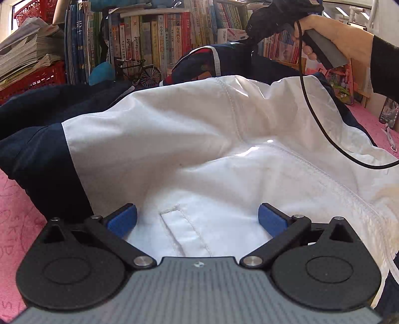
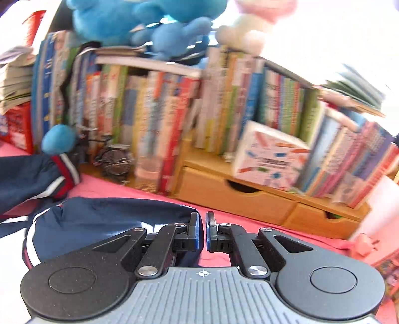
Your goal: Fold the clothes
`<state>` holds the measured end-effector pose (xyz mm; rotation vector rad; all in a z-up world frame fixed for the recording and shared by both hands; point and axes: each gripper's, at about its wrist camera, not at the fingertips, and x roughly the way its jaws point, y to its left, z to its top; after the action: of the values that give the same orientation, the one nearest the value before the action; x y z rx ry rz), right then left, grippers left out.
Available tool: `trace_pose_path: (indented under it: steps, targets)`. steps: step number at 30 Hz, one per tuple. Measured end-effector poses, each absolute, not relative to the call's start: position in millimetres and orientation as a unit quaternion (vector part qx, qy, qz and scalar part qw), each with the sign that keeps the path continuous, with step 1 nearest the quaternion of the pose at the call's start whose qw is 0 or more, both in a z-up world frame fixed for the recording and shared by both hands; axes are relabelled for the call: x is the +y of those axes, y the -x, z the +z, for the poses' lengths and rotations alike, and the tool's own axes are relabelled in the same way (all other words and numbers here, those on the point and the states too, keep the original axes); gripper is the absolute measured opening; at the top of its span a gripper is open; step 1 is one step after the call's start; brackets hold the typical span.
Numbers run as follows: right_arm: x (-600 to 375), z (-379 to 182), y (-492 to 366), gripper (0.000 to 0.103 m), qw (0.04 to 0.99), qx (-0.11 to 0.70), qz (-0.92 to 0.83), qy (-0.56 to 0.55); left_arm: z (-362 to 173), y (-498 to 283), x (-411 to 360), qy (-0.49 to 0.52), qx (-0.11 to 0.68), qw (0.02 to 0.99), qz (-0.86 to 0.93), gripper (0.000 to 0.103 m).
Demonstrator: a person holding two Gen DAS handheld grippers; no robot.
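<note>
1. The left gripper [image 1: 197, 216] has its two blue pads spread wide apart, and nothing is pinched between them. It hovers low over the white inner lining of the jacket [image 1: 189, 139].
2. The jacket is navy outside and white inside. It lies spread on the pink cloth [image 1: 17, 219] that covers the table, and it fills most of the left wrist view. A small white loop tab [image 1: 184, 231] sits on the lining between the open pads.
3. The right gripper [image 2: 202, 231] has its pads pressed almost together, with only a thin slit between them. I see no fabric inside this slit. A navy fold of the jacket [image 2: 104, 219] lies just to its left, near the left pad; whether it touches the pad I cannot tell.
4. In the left wrist view, a hand [image 1: 331, 37] at the far right holds the handle of the right gripper, raised above the far edge of the jacket. A black cable [image 1: 321, 124] hangs from it over the lining.
5. At the far side stand rows of books [image 2: 174, 112], a wooden drawer box [image 2: 249, 199], and blue plush toys [image 2: 139, 20] on top. The right wrist view is blurred.
</note>
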<state>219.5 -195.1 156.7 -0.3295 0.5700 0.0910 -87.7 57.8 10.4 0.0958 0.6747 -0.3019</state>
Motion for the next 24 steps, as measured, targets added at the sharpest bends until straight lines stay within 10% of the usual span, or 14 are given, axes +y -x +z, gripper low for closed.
trace_pose_path:
  steps: [16, 24]
  targets:
    - [-399, 125, -131, 0.013, 0.9, 0.365, -0.158, 0.181, 10, 88, 56, -0.047, 0.329, 0.931, -0.148, 0.103]
    - [-359, 169, -107, 0.092, 0.943, 0.302, -0.011, 0.135, 9, 88, 54, -0.048, 0.328, 0.932, -0.147, 0.103]
